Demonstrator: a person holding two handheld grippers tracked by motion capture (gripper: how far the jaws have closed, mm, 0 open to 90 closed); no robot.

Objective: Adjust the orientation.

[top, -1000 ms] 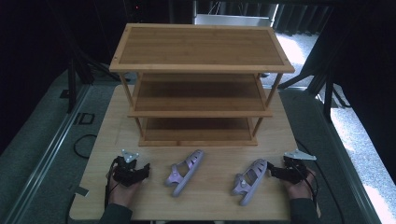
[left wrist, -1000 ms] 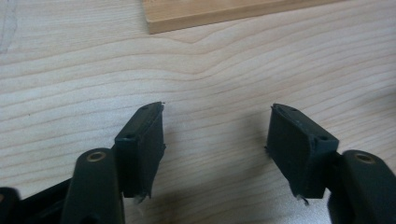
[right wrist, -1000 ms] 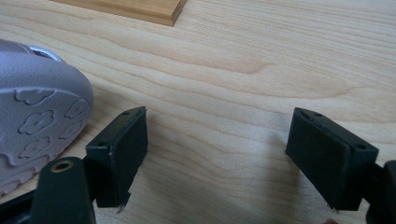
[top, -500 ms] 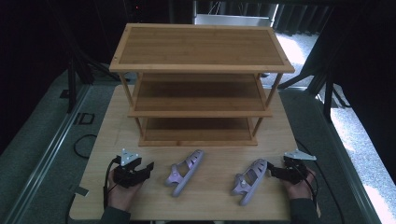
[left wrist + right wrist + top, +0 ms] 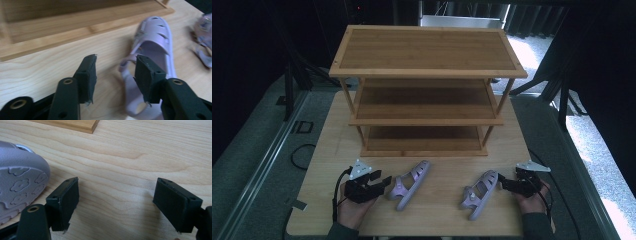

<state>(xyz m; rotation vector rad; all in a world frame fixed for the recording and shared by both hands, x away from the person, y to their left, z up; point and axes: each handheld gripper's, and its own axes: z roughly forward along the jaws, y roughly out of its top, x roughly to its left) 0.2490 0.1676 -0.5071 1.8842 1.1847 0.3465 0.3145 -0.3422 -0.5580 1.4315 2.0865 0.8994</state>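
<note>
High view: left gripper (image 5: 381,183) aimed at the left sandal (image 5: 410,183), right gripper (image 5: 502,184) at the heel of the right sandal (image 5: 479,194); both sandals lie on the table (image 5: 437,210) before a shelf (image 5: 427,90). Left gripper view: fingers (image 5: 87,75) apart, just closing, nothing between, strap beside one. Right gripper view: fingers (image 5: 65,202) wide apart over bare wood; flower-patterned sole alongside.

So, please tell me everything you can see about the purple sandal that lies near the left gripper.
The left sandal is a small, pale purple shoe that looks like soft moulded plastic. It has a closed toe with cut-out slots and a thin heel strap. It lies upright on its sole on the wooden table, in front of the shelf, toe pointing towards the shelf and slightly right. The open jaws of the left gripper stand at its heel end; whether a pad touches the strap I cannot tell.
</note>
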